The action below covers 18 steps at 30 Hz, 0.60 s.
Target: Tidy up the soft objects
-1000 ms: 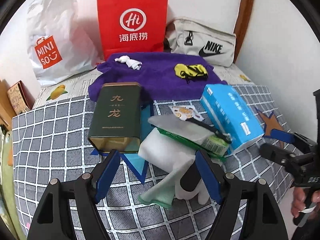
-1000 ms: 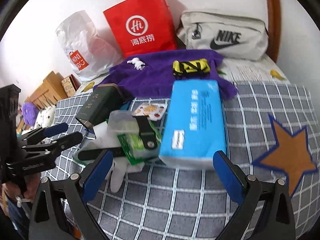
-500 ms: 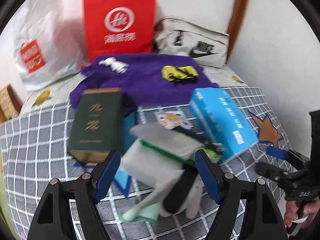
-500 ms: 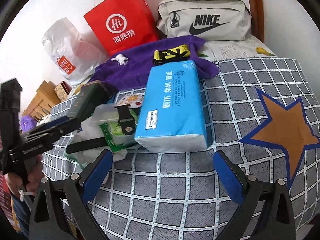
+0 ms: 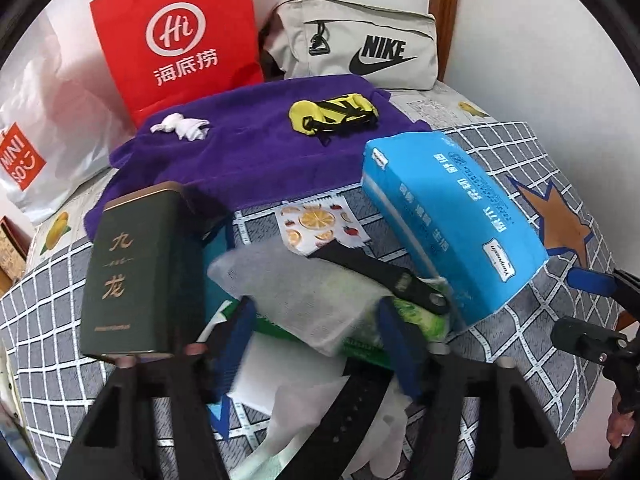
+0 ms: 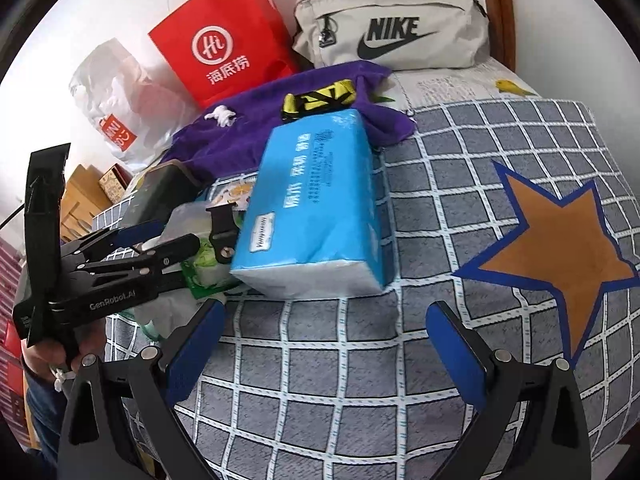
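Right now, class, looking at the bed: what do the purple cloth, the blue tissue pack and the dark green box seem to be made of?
Purple cloth: soft fabric, probably terry or fleece; matte, fuzzy, rumpled folds.
Blue tissue pack: thin plastic film; slight sheen, creased, white folded end.
Dark green box: rigid, likely metal tin; straight edges, brassy rim, gold lettering. Could be card.

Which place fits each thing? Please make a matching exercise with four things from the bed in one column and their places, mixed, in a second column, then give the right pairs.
Things:
1. yellow and black strap
2. blue tissue pack
3. red paper bag
4. dark green tin

Places:
a. standing against the wall
b. lying on the purple towel
c. left of the pile of cloths
d. right of the pile of cloths

Pairs: 1-b, 2-d, 3-a, 4-c
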Tool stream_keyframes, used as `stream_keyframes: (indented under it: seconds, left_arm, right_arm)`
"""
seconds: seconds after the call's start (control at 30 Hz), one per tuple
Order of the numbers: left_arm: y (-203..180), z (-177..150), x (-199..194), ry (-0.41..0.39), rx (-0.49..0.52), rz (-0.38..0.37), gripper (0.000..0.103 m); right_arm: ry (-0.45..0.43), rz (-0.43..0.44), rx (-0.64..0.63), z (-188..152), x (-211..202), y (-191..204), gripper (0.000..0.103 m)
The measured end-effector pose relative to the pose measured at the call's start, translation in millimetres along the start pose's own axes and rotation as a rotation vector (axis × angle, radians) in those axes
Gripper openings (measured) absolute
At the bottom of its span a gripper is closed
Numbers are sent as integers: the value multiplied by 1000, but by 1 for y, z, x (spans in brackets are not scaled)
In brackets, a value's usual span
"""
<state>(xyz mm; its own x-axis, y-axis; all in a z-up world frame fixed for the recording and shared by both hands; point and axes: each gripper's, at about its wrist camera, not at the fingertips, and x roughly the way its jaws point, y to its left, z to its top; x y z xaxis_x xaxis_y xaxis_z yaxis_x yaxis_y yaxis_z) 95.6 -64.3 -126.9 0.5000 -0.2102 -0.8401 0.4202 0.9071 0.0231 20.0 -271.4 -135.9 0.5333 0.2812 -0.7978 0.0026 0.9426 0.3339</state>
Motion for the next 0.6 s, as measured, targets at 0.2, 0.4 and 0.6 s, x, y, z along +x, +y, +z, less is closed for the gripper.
stream_keyframes:
  seconds: [0.2, 0.4, 0.6]
  left_arm:
    - [-3, -1, -4, -9, 32, -15, 10]
    - [7, -7, -17, -29, 3, -23, 5]
    - [21, -16, -40, -66, -37, -35, 5]
  right_arm:
    - [4, 3, 20, 0, 2, -5, 100]
    - [10, 8, -4, 0, 3, 4, 100]
    - [4, 27, -26, 0, 2, 17, 100]
